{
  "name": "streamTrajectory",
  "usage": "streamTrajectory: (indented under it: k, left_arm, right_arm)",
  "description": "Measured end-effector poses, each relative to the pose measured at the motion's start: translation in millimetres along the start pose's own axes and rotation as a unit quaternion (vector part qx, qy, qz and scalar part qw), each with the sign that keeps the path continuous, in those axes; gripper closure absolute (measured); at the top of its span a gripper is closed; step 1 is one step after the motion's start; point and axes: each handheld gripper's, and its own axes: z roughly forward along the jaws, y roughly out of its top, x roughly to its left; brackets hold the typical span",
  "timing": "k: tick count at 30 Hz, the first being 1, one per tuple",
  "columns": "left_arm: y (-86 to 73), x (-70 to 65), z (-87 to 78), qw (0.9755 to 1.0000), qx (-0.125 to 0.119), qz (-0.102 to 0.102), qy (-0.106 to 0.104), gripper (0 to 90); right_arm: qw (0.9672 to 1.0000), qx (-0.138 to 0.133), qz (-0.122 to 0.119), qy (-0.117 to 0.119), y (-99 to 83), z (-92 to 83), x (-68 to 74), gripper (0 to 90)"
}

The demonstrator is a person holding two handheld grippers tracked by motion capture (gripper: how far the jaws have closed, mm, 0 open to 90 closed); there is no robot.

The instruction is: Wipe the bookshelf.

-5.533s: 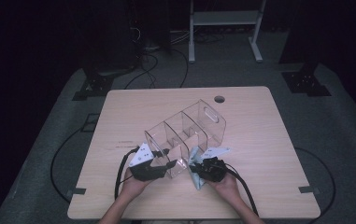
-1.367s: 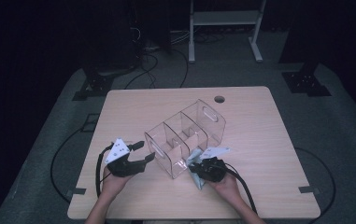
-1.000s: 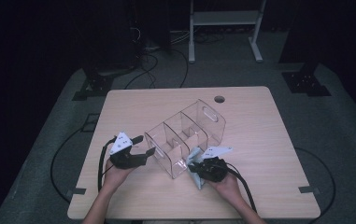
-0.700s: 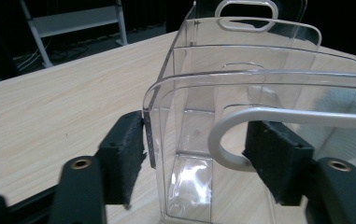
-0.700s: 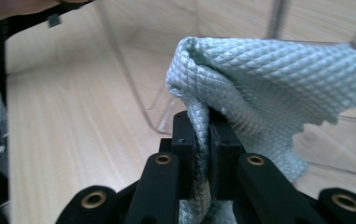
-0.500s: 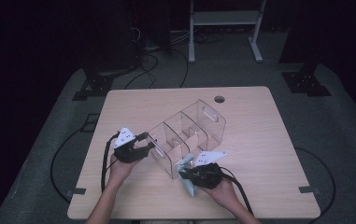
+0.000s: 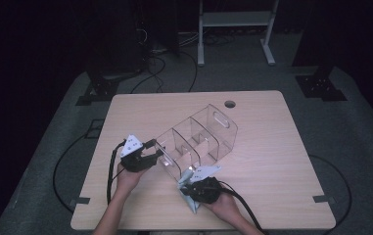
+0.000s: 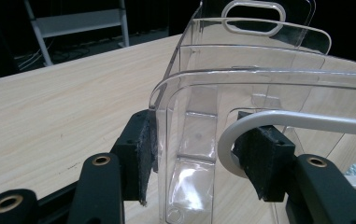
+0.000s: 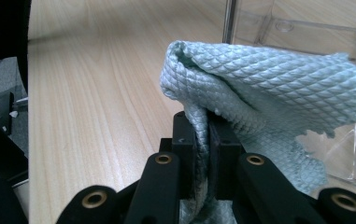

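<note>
While lying diagonally across the desk (image 7: pixel 272 147), clear organizer (image 7: pixel 196 142) clamped at near end wall by left gripper (image 8: pixel 199 154); right gripper (image 9: pixel 208 135), level beside it, pinching teal cloth (image 9: pixel 259 79).

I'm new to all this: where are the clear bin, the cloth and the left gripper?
Clear bin (image 7: pixel 208 132), high view, inner divider.
Cloth (image 9: pixel 269 70), right gripper view, top fold.
Left gripper (image 8: pixel 194 163), left gripper view, between its pads.

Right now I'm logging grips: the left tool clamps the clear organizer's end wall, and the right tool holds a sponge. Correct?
Not quite. The right tool holds a pale green cloth, not a sponge; the right gripper view shows its woven folds pinched between the jaws. The left tool does clamp the clear organizer.
</note>
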Motion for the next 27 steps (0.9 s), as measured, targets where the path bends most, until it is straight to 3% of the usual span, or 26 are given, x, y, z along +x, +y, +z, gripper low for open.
streamTrajectory:
  k: [2,7,10,16,18,23,26,27]
  left_arm:
    - [-0.2,0.1,0.0,1.0000,-0.001,-0.001,0.000,47.4]
    - [-0.7,0.4,-0.1,1.0000,-0.003,-0.008,0.000,47.4]
    - [-0.8,0.0,-0.3,1.0000,-0.002,-0.002,0.000,47.3]
    - [-0.9,0.0,-0.6,1.0000,-0.003,-0.003,0.000,47.2]
    - [-1.0,0.3,-0.4,1.0000,-0.004,-0.004,-0.001,47.2]
    - [-1.3,1.3,0.0,0.9999,-0.005,-0.009,-0.001,47.3]
    - [-1.6,0.2,-0.7,1.0000,-0.004,-0.006,-0.001,47.2]
    - [-1.7,0.1,-0.8,1.0000,-0.005,-0.005,-0.001,47.1]
  right_arm:
    - [1.0000,0.000,-0.001,-0.006,2.6,-2.8,1.1,82.6]
    - [0.9993,-0.033,-0.010,-0.013,16.4,-20.7,5.1,82.6]
    - [0.9991,-0.040,-0.008,-0.011,16.2,-21.8,4.7,82.7]
    - [0.9999,-0.010,0.010,-0.002,2.0,-5.0,-0.8,82.7]
    - [0.9999,-0.008,0.005,-0.006,4.5,-6.8,-0.1,82.6]
    - [0.9989,-0.046,0.002,-0.008,17.4,-24.5,2.7,82.6]
    - [0.9991,-0.041,0.006,-0.005,12.1,-19.5,1.7,82.6]
    - [0.9996,-0.026,0.009,-0.005,7.9,-13.5,1.3,82.6]
